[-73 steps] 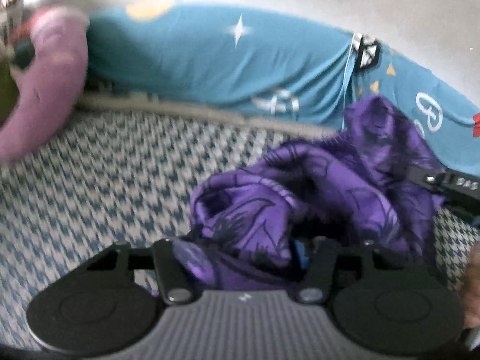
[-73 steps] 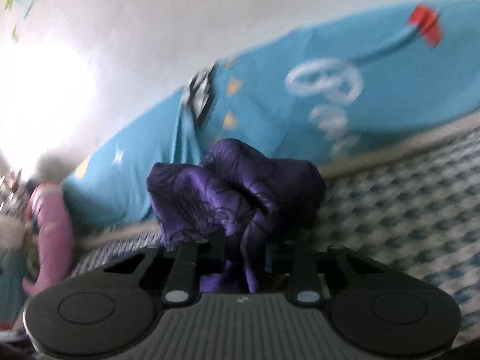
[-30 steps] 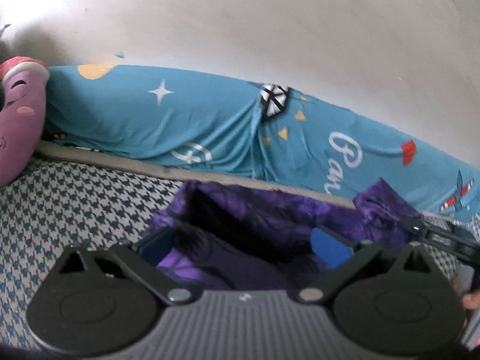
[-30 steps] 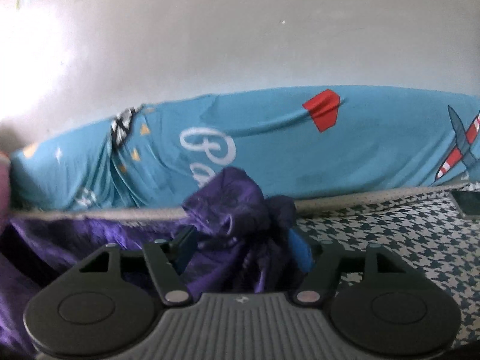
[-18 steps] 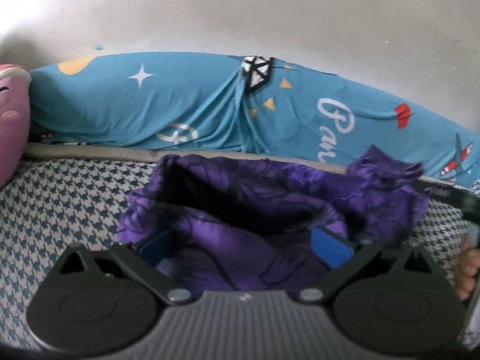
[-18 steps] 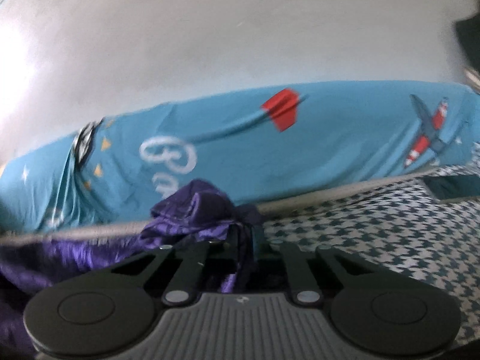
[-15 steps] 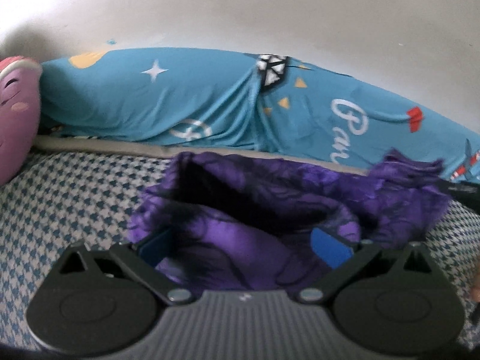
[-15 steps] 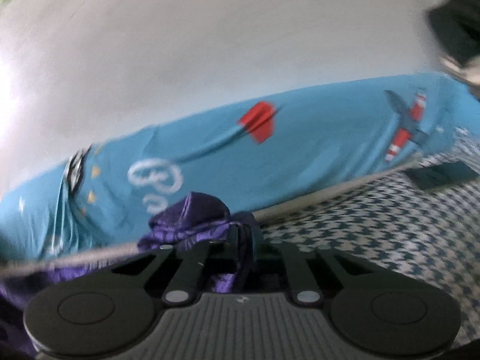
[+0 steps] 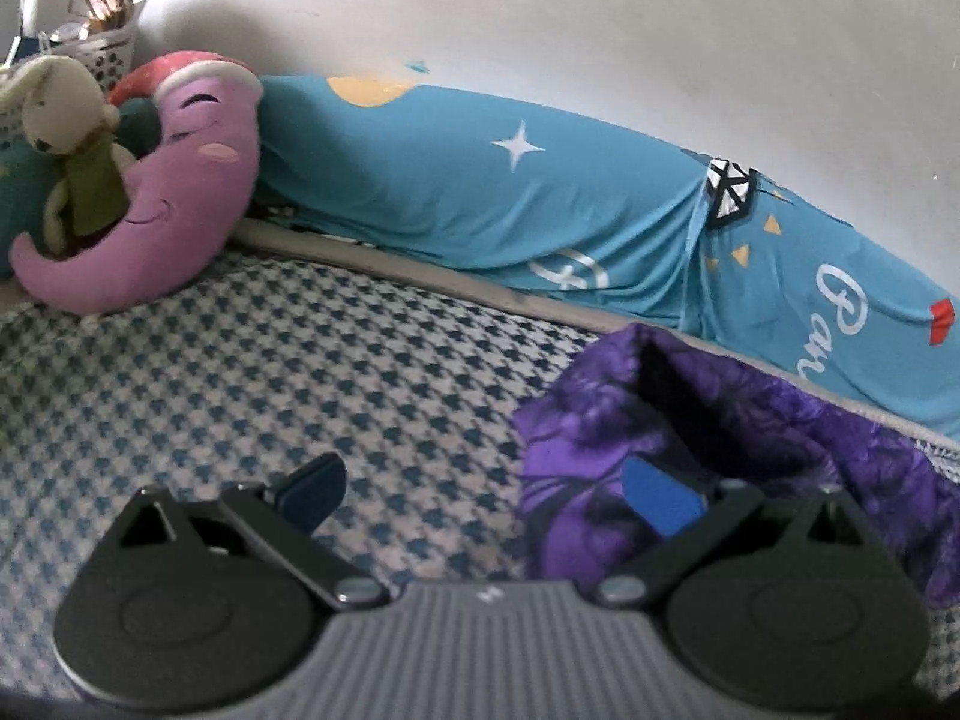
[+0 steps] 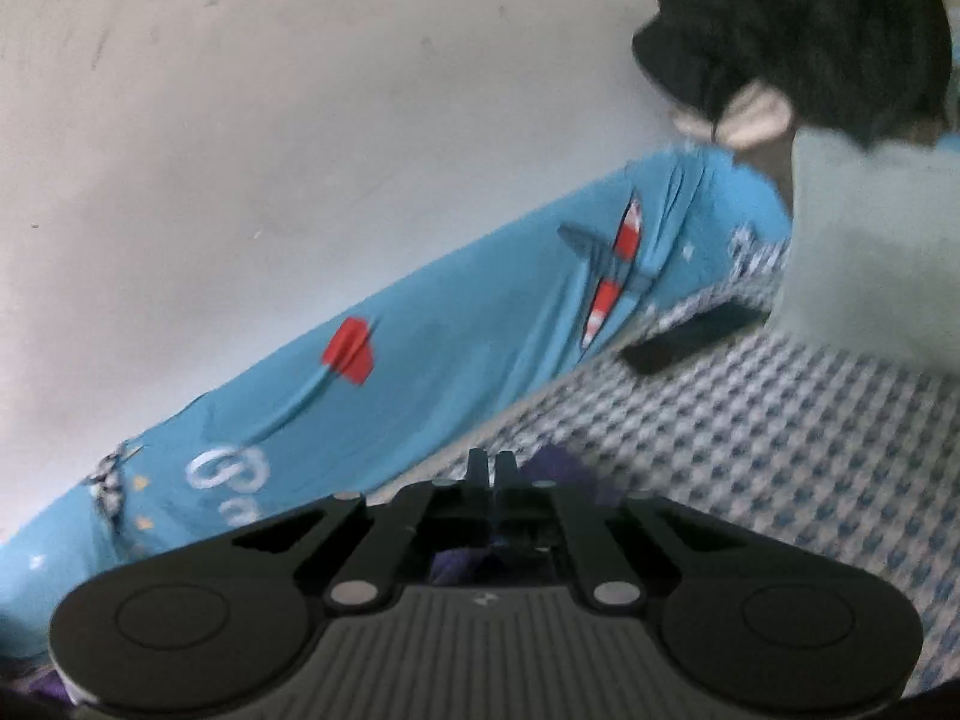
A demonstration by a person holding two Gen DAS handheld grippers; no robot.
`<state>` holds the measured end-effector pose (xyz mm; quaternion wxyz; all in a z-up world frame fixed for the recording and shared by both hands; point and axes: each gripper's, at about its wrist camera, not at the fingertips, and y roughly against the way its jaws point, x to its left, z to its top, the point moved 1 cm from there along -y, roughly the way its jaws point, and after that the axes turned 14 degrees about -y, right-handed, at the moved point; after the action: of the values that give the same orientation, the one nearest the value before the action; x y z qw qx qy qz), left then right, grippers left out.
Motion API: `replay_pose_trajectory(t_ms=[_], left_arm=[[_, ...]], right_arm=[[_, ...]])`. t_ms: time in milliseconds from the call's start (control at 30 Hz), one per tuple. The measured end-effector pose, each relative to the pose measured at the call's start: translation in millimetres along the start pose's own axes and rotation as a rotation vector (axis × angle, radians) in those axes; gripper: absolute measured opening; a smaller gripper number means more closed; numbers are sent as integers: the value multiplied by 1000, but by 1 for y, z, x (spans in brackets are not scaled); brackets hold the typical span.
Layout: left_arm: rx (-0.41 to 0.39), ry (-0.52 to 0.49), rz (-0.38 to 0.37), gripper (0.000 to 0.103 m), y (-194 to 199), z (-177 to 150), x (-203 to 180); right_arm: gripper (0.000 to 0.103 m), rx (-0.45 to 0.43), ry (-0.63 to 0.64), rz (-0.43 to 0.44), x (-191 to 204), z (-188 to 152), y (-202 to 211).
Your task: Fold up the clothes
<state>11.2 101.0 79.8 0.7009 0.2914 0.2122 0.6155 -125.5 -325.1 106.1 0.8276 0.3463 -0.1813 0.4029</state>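
soft daylight, fairly dim, no hard glare. left wrist view mostly sharp; wall (image 9: pixel 600 18) brightest at top, soft shadow behind the moon plush (image 9: pixel 180 192), dark hollow inside the purple garment (image 9: pixel 750 420) folds. fisheye bends the teal bolster (image 9: pixel 480 192) into an arc, black vignette in corners. right wrist view motion-blurred all over: houndstooth cover (image 10: pixel 780 450) smeared, person (image 10: pixel 840 120) at top right soft and washed out, wall (image 10: pixel 300 90) evenly lit. gripper bodies near the lens are dark, low detail.
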Motion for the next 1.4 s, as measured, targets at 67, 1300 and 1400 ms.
replay_pose_trajectory(t_ms=[67, 1300, 1400], left_arm=[[17, 0, -2, 102, 5, -7, 4], [113, -174, -113, 103, 21, -52, -25], [99, -163, -105, 103, 24, -51, -22]], right_arm=[[8, 49, -2, 30, -2, -5, 4], [42, 396, 690, 366, 117, -205, 5], [16, 375, 682, 379, 125, -204, 9]])
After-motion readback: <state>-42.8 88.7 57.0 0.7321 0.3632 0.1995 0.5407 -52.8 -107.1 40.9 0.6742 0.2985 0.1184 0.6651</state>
